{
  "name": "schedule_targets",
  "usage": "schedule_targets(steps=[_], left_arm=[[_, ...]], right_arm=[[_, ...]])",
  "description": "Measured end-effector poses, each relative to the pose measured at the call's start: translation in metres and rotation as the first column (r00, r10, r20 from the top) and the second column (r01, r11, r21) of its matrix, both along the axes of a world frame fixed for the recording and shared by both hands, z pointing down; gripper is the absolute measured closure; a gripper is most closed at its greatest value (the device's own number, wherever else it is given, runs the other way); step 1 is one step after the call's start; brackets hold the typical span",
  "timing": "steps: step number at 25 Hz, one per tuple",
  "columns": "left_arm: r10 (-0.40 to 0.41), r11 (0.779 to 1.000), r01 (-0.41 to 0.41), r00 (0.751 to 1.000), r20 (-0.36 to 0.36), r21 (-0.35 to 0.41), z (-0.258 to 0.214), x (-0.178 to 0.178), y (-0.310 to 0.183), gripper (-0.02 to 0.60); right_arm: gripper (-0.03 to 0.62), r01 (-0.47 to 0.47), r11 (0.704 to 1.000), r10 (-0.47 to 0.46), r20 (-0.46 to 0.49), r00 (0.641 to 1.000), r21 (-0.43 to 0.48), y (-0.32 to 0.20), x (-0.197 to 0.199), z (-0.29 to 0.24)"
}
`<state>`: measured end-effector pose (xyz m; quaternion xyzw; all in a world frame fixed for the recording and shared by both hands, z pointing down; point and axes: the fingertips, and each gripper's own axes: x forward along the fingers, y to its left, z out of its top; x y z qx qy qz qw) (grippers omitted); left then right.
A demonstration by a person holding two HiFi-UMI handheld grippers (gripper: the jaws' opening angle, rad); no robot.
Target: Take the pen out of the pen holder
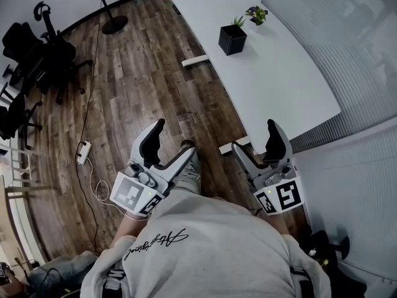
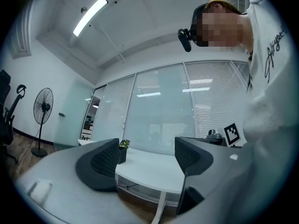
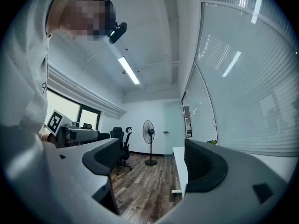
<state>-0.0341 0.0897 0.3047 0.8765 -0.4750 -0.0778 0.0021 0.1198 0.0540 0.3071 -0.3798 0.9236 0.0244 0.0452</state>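
Note:
A black cube-shaped pen holder stands on the far part of the white table, with something green sticking out of its top; I cannot make out a pen. In the left gripper view the holder appears small and distant beside the left jaw. Both grippers are held low near my body, well short of the table. My left gripper is open and empty. My right gripper is also open with nothing between its jaws.
A small potted plant sits behind the holder. Wooden floor lies left of the table. A standing fan and office chairs are at the far left, a power strip with cable on the floor. Blinds line the right wall.

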Motion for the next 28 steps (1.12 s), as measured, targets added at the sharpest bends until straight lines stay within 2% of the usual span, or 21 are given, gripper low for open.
schedule_targets(steps=[7,13,28], left_arm=[[0.043,0.999,-0.043,0.999,-0.001,0.020,0.000,-0.010,-0.052,0.224],[0.080,0.995,-0.080,0.997,0.002,0.057,-0.015,-0.022,-0.116,0.224],[0.160,0.985,-0.161,0.987,0.014,0.059,-0.028,-0.050,-0.257,0.224]], right_arm=[[0.177,-0.034,0.999,0.034,-0.016,0.999,0.009,-0.044,-0.008,0.003],[0.177,-0.065,0.997,0.066,-0.015,0.998,0.032,-0.099,-0.022,-0.008],[0.177,-0.139,0.989,0.140,-0.014,0.990,0.040,-0.227,-0.047,-0.023]])
